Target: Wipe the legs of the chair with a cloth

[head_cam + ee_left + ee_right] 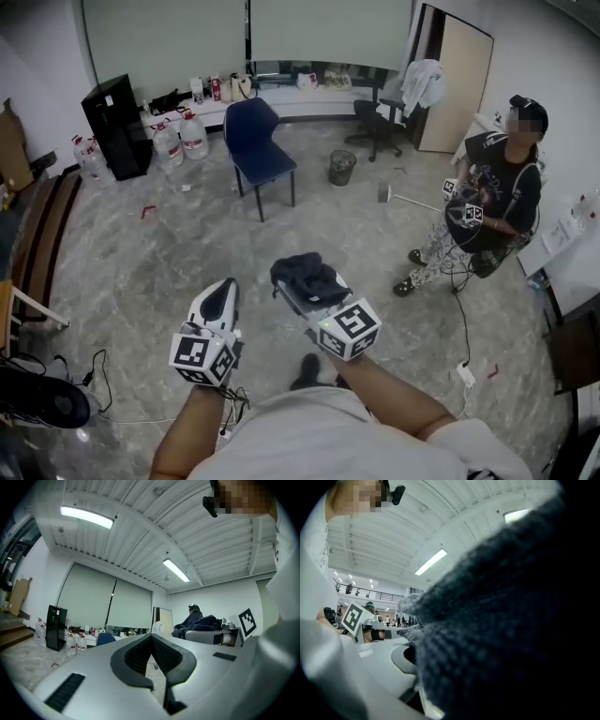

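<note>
**Cloth clamped in right gripper, chair well away**

The dark grey knitted cloth [307, 274] sat bunched in the right gripper [302, 291], whose jaws were clenched on it. It filled most of the right gripper view. The navy blue plastic chair [259, 141] on thin dark legs stood well apart, across the grey marbled floor [159, 262]. The left gripper [225, 289] was closed, tips together, holding nothing.

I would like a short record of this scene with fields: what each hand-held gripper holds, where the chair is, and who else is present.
left hand-held gripper: jaws together, nothing between them
right hand-held gripper: shut on the dark cloth
chair: blue, upright, across the floor, apart from both grippers
chair legs: not yet touched by the cloth
other person: standing at the right
</note>
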The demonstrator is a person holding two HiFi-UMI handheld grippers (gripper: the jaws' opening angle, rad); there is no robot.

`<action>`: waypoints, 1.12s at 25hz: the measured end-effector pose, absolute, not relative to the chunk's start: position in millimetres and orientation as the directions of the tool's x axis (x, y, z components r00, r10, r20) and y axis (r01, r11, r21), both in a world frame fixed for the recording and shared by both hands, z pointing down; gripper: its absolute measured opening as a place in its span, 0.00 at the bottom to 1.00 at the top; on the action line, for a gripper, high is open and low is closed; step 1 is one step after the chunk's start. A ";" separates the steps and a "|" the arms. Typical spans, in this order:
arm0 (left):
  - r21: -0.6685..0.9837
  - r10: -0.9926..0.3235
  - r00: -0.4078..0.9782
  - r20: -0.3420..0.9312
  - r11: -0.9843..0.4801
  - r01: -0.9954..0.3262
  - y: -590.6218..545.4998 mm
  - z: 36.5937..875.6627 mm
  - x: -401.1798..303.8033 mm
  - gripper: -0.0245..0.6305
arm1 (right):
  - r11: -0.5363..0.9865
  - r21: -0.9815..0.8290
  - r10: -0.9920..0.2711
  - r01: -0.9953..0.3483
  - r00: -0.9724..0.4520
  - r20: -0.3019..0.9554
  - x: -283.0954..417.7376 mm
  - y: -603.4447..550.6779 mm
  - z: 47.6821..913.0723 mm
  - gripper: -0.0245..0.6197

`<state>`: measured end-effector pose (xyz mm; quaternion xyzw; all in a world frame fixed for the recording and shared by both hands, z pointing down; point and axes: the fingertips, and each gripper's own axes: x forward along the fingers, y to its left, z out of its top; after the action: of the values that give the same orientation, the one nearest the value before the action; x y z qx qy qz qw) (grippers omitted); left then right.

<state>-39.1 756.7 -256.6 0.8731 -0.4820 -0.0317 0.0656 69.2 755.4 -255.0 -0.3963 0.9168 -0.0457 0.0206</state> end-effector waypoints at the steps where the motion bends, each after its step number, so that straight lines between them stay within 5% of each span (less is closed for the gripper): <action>1: 0.148 -0.846 0.533 0.005 -0.526 -0.837 736.2 -257.1 -29.3 0.05 | 0.681 -0.100 -0.729 -0.725 -0.685 -0.002 78.4 733.6 -256.1 0.35; 11: 0.178 -0.861 0.509 -0.017 -0.503 -0.846 554.6 -252.5 -1.7 0.05 | 0.714 -0.094 -0.697 -0.694 -0.717 -0.001 108.8 543.5 -252.2 0.35; 28: 0.141 -0.772 0.634 -0.038 -0.632 -0.762 229.8 -249.4 -108.9 0.05 | 0.642 -0.080 -0.766 -0.762 -0.642 -0.028 -7.8 234.8 -240.5 0.35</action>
<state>-108.9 229.8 -249.4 0.9022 -0.4251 -0.0472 0.0556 -7.8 234.8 -240.5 -0.4219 0.9056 -0.0304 0.0298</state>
